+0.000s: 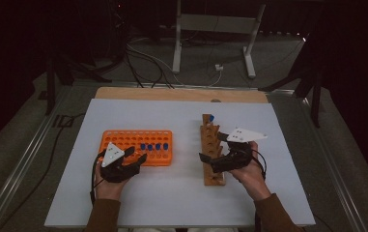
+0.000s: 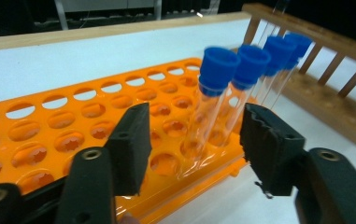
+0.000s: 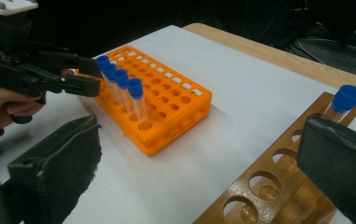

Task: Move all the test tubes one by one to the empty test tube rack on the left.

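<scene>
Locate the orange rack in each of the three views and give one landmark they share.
High view: orange rack, left of centre, just ahead of the left hand-held gripper.
Left gripper view: across the left and middle, behind the jaws.
Right gripper view: upper middle.
Shared landmark: the row of four blue-capped tubes.

the high view looks forward and down from above the person's side, taking in the whole white surface (image 1: 181,193). the left gripper view sits low and very near the orange rack (image 2: 49,135), facing toward 2 o'clock. the right gripper view looks from over the wooden rack (image 3: 259,186) toward 10 o'clock. all three share the orange rack and its blue-capped tubes (image 3: 119,86).
</scene>
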A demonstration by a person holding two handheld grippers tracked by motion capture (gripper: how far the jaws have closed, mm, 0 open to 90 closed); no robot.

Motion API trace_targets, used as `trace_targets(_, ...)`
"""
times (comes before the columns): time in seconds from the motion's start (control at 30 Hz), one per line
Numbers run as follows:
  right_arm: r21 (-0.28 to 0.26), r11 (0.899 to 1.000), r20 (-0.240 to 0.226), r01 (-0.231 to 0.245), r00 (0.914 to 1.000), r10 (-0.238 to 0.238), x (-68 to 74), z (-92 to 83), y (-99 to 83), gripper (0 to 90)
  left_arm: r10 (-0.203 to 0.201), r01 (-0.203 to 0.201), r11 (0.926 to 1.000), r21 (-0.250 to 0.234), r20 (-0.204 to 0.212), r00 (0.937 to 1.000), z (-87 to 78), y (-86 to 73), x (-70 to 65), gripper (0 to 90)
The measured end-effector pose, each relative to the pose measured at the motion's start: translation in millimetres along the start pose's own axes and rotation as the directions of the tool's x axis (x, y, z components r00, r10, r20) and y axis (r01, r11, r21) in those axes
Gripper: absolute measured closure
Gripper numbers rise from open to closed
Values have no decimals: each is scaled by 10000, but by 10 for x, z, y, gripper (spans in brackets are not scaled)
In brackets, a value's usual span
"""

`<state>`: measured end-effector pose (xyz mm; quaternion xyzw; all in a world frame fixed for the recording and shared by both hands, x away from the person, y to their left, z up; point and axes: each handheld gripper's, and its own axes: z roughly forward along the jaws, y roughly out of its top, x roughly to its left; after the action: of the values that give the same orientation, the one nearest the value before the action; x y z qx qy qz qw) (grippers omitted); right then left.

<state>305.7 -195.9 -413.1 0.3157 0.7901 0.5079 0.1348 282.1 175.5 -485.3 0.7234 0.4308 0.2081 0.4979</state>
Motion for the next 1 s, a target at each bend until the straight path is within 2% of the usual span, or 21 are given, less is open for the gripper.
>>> trace_targets(0.27,-170,9999,83,-10,10000,11,-22,-5,65,0,-40,36,9996,-274,-152,9999,-103,66,-11,193)
trace_targets(0.37,-158,9999,182,-8,9998,11,-39,7,87,0,-190,185,9991,-377,-137,9997,-130,84,-2,151)
trace_targets(0.53,-151,9999,345,-9,9994,14,-71,18,129,0,-248,243,9989,-389,-125,9996,-150,113,-3,17)
trace_targets(1.0,-110,9999,802,117,9967,-108,-161,89,312,0,-319,312,9984,-463,-160,9994,-161,122,16,7)
